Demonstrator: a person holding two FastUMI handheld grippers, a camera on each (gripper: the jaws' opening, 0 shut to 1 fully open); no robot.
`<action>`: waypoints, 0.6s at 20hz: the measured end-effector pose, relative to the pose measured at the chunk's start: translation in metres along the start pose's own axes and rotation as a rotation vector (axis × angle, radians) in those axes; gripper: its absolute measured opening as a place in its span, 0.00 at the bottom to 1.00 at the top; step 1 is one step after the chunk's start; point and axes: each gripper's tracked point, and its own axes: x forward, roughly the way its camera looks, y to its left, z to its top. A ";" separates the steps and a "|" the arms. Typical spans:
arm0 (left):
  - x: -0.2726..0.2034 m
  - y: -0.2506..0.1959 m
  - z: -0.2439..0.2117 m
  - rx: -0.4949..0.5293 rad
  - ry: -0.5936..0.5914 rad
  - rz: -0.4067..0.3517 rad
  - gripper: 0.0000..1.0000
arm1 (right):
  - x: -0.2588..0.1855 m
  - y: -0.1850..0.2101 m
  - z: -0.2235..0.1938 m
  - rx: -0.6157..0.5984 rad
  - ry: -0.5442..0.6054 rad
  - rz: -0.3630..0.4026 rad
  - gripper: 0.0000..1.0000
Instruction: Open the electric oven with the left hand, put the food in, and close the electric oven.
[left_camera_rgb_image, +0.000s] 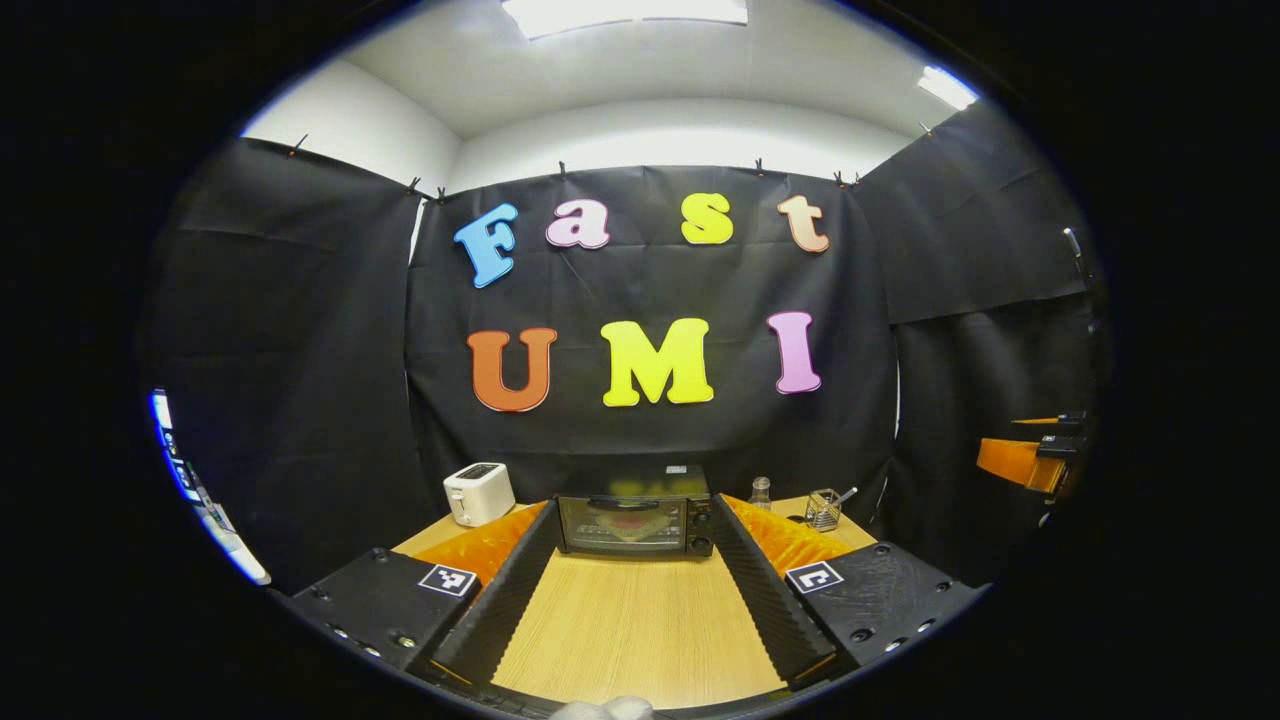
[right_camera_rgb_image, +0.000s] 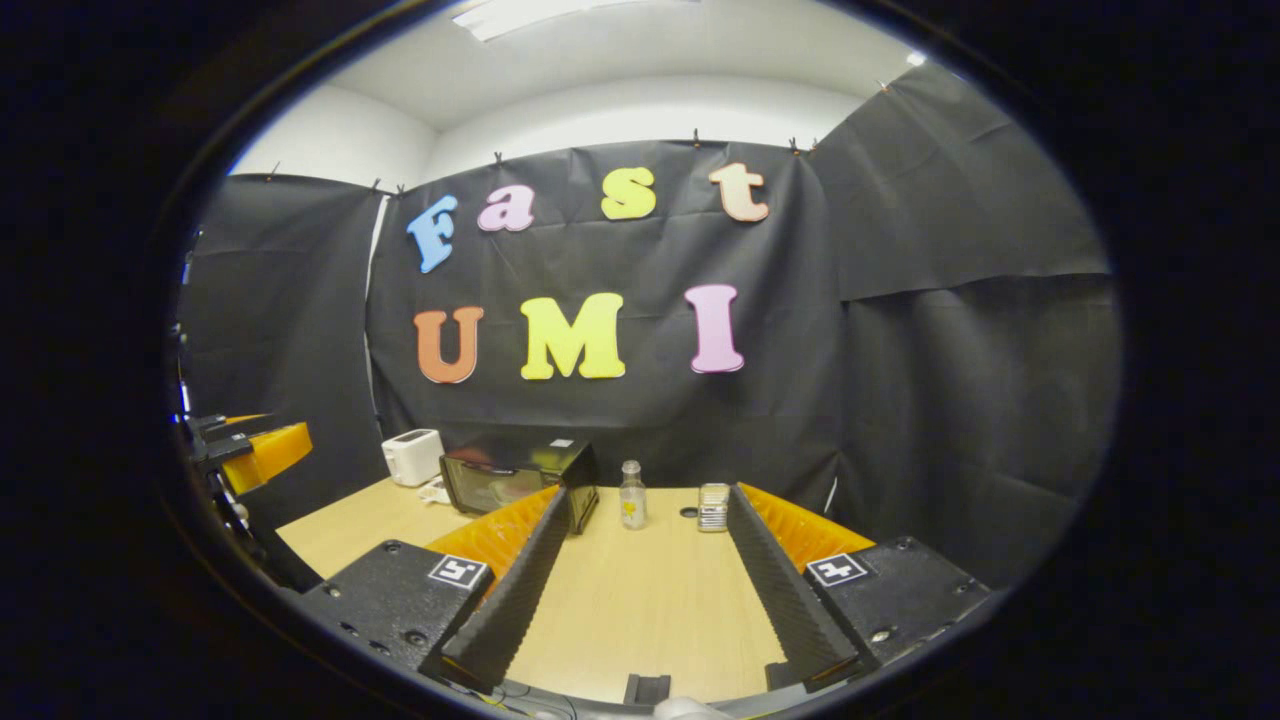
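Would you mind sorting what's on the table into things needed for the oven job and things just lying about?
Needed:
- electric oven, door shut
- left gripper, open
- right gripper, open

Lying about:
- toaster
- small bottle
- wire holder

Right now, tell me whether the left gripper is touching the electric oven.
Apart. In the left gripper view, bare table lies between the open left gripper and the electric oven, whose door is shut.

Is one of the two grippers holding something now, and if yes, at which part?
No. The left gripper and right gripper are both open, with bare table between their fingers.
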 end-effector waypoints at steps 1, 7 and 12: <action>0.000 -0.001 0.000 0.001 0.000 -0.001 0.96 | 0.000 -0.002 0.000 0.001 -0.002 0.000 0.96; 0.006 -0.007 -0.001 0.002 0.001 -0.015 0.96 | 0.001 -0.005 -0.001 0.003 0.006 -0.009 0.96; 0.014 -0.007 -0.001 0.004 0.000 -0.020 0.96 | 0.008 -0.003 0.005 0.005 0.000 -0.008 0.96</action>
